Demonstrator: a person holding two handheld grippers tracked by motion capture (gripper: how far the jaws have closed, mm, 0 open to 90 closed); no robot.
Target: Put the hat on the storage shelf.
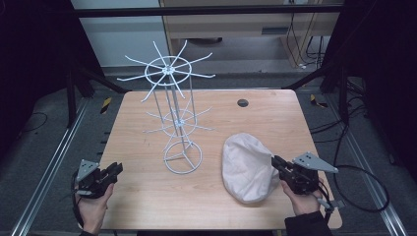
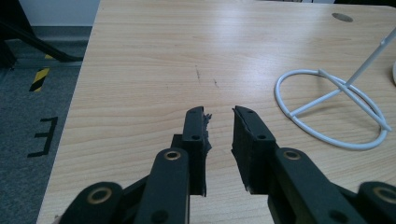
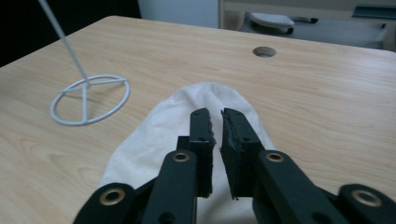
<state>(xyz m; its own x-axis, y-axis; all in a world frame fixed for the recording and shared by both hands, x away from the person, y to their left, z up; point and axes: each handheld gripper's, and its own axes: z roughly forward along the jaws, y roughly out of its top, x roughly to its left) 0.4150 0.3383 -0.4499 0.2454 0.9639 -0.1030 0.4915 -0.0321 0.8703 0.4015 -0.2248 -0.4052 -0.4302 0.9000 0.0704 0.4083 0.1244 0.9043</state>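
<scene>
The wooden table (image 1: 147, 196) carries everything, its round cable hole (image 1: 243, 103) near the far edge. Standing left of centre is a tall white wire rack (image 1: 174, 118) with two tiers of radiating hooks and a ring base (image 2: 332, 110) resting on the table. To the right of that base, apart from it, lies a white cloth cap (image 1: 246, 167), flat on the table at the near right. The right claw (image 1: 274, 162) sits at the cap's right edge; in the right gripper view its jaws hang over the cap (image 3: 154, 140) with only a narrow slit between them, and whether they pinch any cloth cannot be told. The left claw (image 1: 118, 168) hovers at the near left of the table, well apart from the cap, its jaws standing apart with bare wood between them, the ring base off to its right
</scene>
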